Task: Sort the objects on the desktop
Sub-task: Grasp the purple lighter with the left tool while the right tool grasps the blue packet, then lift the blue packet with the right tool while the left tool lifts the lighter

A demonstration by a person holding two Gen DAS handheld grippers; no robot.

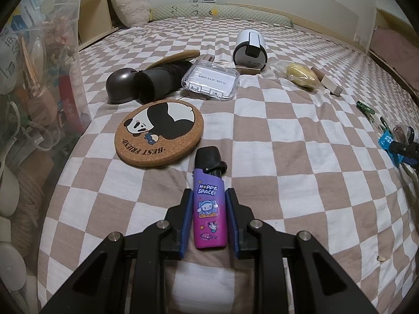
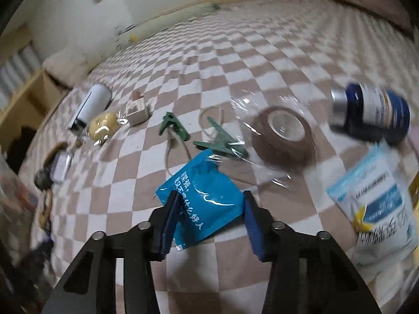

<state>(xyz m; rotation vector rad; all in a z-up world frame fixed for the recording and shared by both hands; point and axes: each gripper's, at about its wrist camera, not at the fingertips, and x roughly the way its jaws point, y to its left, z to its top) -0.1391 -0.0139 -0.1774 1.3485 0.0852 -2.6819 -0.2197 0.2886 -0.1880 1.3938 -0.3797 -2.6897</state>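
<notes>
On the checkered bed, just below the panda coaster (image 1: 159, 133), the left hand-held gripper (image 1: 209, 196) clamps the purple lighter (image 1: 209, 214), while the right hand-held gripper (image 2: 209, 198) straddles the blue packet (image 2: 201, 198), gaping.

The whole right wrist view is smeared with motion, so the print on the blue packet (image 2: 201, 201) and on the white pouch (image 2: 377, 206) can't be read. That pouch runs off the right edge. The dark jar (image 2: 371, 112) is a blur, label illegible. On the left wrist side, the clear storage bin (image 1: 39, 78) is cut by the frame's edge, its contents a jumble I can't sort out. The blue packet (image 1: 390, 144) there is half out of frame.
</notes>
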